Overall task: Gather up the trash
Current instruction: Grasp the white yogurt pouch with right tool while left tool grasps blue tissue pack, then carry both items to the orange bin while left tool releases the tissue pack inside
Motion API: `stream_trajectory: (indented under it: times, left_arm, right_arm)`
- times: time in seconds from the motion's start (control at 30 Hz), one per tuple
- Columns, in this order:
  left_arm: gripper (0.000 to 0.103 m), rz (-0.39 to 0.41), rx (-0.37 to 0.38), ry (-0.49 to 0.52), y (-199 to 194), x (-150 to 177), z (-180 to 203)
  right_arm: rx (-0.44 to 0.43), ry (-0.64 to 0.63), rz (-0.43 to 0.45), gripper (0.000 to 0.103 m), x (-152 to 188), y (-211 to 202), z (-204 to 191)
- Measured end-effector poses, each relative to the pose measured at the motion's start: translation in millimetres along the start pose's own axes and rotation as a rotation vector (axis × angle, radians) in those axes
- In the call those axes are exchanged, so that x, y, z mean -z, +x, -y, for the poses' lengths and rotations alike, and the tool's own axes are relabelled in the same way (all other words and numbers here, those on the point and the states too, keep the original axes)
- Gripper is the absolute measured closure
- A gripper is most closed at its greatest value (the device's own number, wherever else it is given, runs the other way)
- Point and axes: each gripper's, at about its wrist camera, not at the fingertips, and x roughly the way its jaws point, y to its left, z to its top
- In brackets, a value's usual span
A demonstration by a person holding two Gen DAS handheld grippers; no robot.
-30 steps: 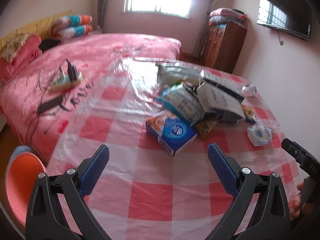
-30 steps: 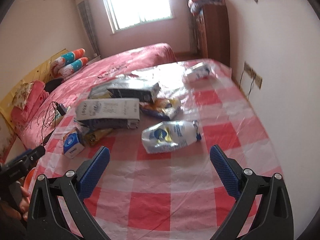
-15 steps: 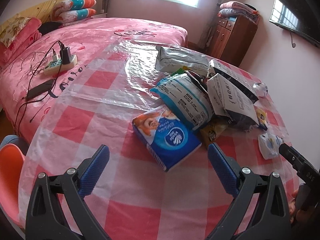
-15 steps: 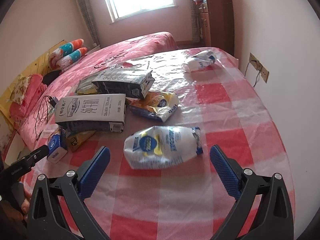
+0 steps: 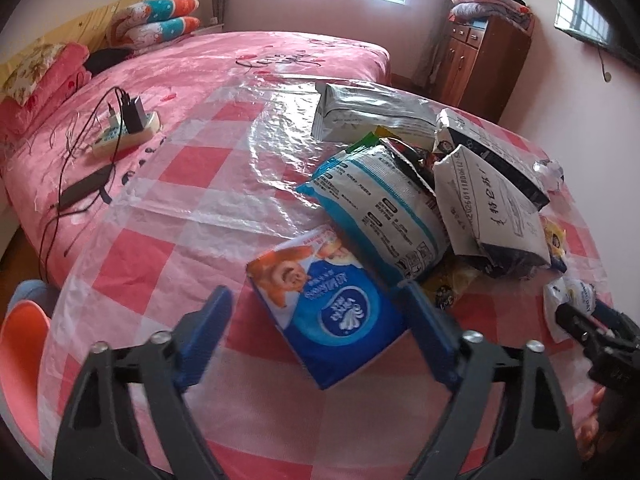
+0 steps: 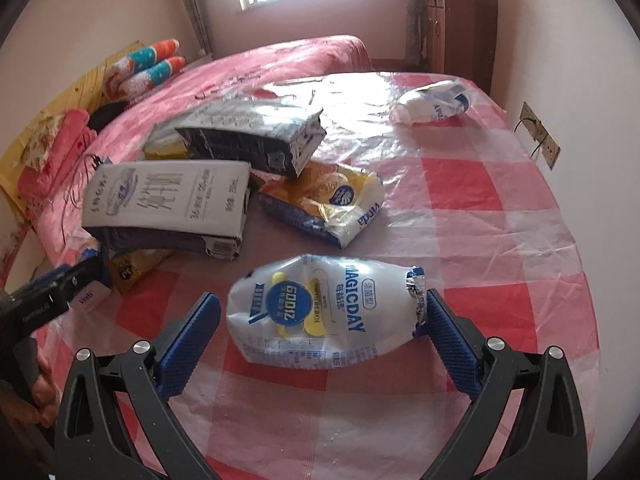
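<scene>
Pouch (image 6: 320,312) reading "MAGICDAY", crumpled "vinda" wrapper (image 6: 332,204), blue Vinda pack (image 5: 332,312)

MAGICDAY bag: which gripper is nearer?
Right. The right gripper straddles the MAGICDAY bag, one finger on each side. The left gripper sits around the blue tissue pack, off to the bag's left.

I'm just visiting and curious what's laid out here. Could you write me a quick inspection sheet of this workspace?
Surface: table under red-checked plastic cloth.
Job's things: blue tissue pack, white MAGICDAY bag, milk cartons, yellow Vinda wrapper.
Clutter: nothing seen.
Grippers: left gripper has just been closing, fingers astride the tissue pack, left one apart; right gripper open around the bag.
Cables: power strip with chargers on the bed.
Surroundings: bed, wooden cabinet, window.
</scene>
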Motion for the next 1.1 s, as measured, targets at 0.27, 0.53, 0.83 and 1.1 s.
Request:
stream_trajectory:
  times: [0.27, 0.53, 0.83, 1.1]
  left_arm:
    - [0.038, -0.013, 0.030, -0.033, 3.4, -0.1, -6.7]
    - [0.042, -0.012, 0.060, -0.053, -3.3, 5.9, -18.3]
    - [0.043, 0.034, 0.065, -0.050, -27.8, 13.6, -38.8]
    - [0.043, 0.112, 0.033, -0.055, -63.1, 15.0, -69.5]
  right_arm:
    - [0.026, -0.037, 0.001, 0.008, 2.2, 0.2, -6.7]
    - [0.014, -0.024, 0.007, 0.008, 12.2, -6.9, -15.0]
    - [-0.096, -0.017, 0.009, 0.008, 19.5, -23.6, -41.4]
    - [-0.219, -0.080, 0.001, 0.008, 19.8, -35.6, -97.2]
